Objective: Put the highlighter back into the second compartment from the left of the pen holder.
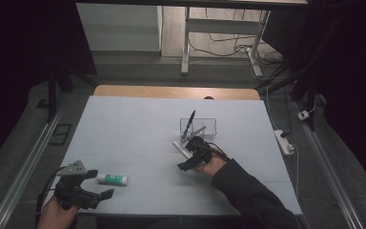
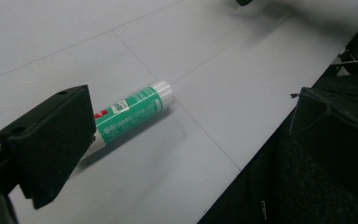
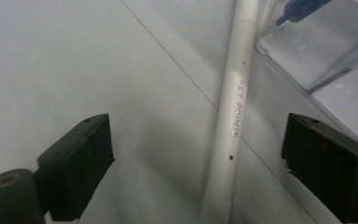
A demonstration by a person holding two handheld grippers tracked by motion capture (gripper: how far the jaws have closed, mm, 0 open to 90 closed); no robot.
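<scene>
A white pen [image 3: 233, 116] marked "KEY POINTS" lies on the white table sheet, between the two jaws of my right gripper [image 3: 198, 149]. The jaws stand wide apart and neither pad touches the pen. In the high view this right gripper [image 1: 189, 153] hovers over the white pen [image 1: 181, 149], just in front of a clear box [image 1: 209, 125]. The box holds a blue pen [image 1: 189, 124] and a grey pen [image 1: 198, 131]. A green and white glue stick [image 2: 130, 114] lies on the sheet near my left gripper [image 2: 186, 140], which is open with nothing in it. The glue stick [image 1: 112, 179] is beside the left gripper [image 1: 100, 185] at the near left.
The white sheet [image 1: 133, 124] covers a wooden table whose far edge [image 1: 171, 91] shows bare. The sheet's near edge runs close behind the glue stick in the left gripper view. A power strip [image 1: 284, 141] and cables lie on the floor to the right.
</scene>
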